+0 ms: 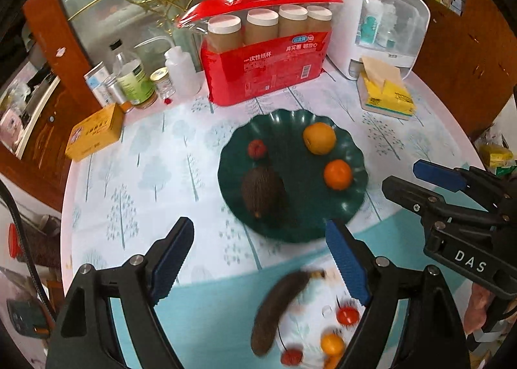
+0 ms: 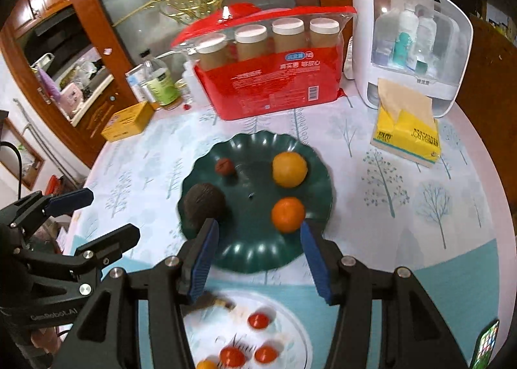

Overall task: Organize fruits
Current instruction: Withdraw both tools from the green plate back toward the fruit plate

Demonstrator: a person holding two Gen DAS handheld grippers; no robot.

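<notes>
Risking a fumble here: banana [image 1: 278, 311] lying long, dark and soft on the clear plate [image 2: 300, 330], likely slipping from a shallow pinch. Hovering with left gripper [image 1: 261, 259] and right gripper [image 2: 258, 256] both spread, holding nothing, banana just below, green plate [image 1: 352, 149] beyond.

Indoor light is bright and even, with soft shadows beside the fruit on the dark green scalloped plate [image 1: 355, 204], whose glossy rim carries small white glints. Strong fisheye bending curves the tabletop's edges, and black vignetting fills the corners. The near edge is motion-blurred, smearing the dark brown banana [image 1: 278, 311].
</notes>
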